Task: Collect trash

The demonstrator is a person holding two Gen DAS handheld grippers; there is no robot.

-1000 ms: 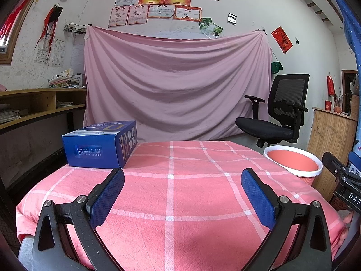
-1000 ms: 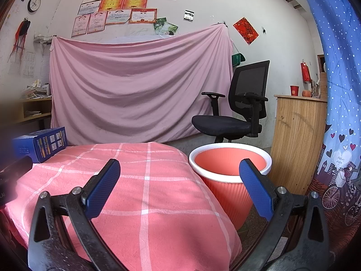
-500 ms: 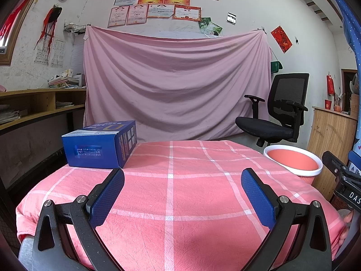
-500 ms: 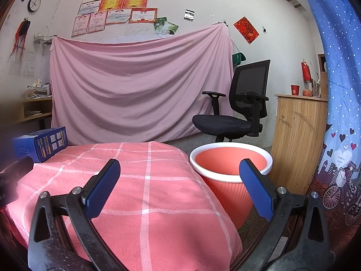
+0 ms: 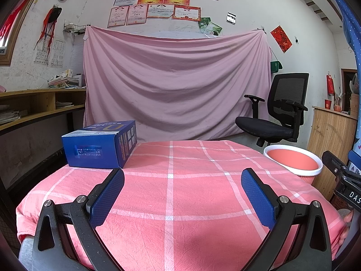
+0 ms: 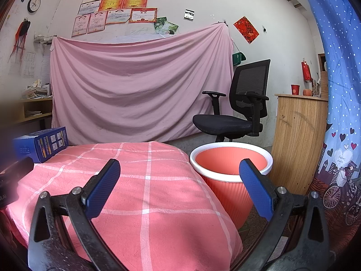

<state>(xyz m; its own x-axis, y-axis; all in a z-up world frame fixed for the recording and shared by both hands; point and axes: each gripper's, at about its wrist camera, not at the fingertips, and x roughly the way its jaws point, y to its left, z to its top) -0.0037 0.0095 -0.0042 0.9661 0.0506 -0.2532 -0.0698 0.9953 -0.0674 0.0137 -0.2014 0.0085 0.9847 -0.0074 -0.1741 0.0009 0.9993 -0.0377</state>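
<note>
Room: pink sheet (image 5: 176,85) pinned across the back wall, certificates above it, a black office chair (image 5: 277,115) off to the right.
Counter: draped in a pink checked cloth (image 5: 180,192); the blue box (image 5: 99,146) sits at its far left corner, the one likely piece of trash.
Bin: orange bin (image 6: 230,169) stands on the floor just beside the counter's right edge, handy for dropping things in.
Left hand-held gripper (image 5: 182,180): spread wide, holding nothing, hovering over the cloth, the box ahead and left.
Right hand-held gripper (image 6: 179,170): spread wide, holding nothing, pointed between counter and bin.
</note>
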